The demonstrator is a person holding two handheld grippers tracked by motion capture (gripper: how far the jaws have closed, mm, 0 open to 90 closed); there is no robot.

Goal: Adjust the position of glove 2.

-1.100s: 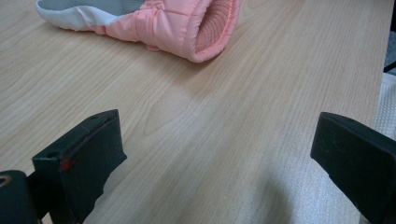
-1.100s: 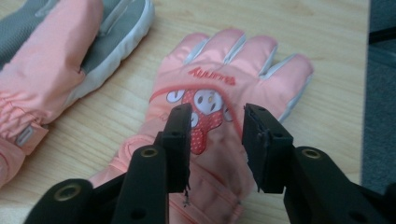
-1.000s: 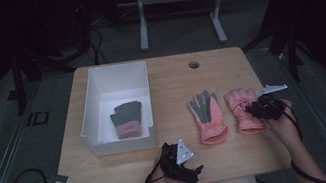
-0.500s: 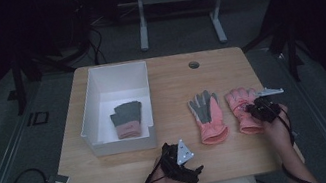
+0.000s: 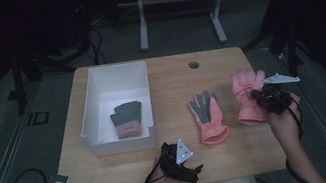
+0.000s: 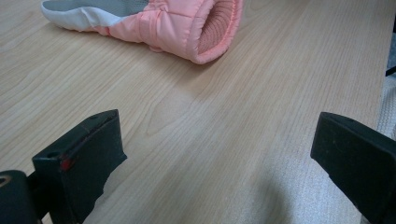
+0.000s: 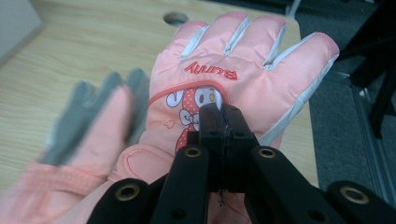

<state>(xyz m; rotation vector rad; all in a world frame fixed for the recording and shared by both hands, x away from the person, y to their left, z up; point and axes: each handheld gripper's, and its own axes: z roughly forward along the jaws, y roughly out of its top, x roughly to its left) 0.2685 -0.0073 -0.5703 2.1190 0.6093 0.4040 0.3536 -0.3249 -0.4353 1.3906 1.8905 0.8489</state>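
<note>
Pink padded fabric is what the right claw (image 7: 223,116) is biting into: its jaws are sitting pressed flat together on the back of the pink bunny glove (image 7: 233,88), right over the little cartoon rabbit patch, pinching a bit of the shell. That glove is lying back-up on the light wood counter (image 5: 168,78), fingers pointing away past the claw's tips toward the counter's far edge. Just off to the claw's left, the second pink glove (image 5: 208,116) is lying palm-up, showing its grey grip side, close beside the pinched one; in the right gripper view it's looking blurry so I can't say whether they're touching.

The left claw (image 5: 179,162) is hanging out at the near edge of the counter, jaws spread wide and gripping nothing at all. From the left gripper view, bare wood is sitting between the two black jaws, and the knit cuff opening of the palm-up glove (image 6: 187,28) is lying ahead of it, well clear of the tips.

Beyond that claw and off to its left, a white bin (image 5: 118,107) is sitting on the counter with a small grey glove with a pink cuff (image 5: 128,119) lying flat inside it. There's also a round cable hole (image 5: 194,64) in the counter, out past both pink gloves.
</note>
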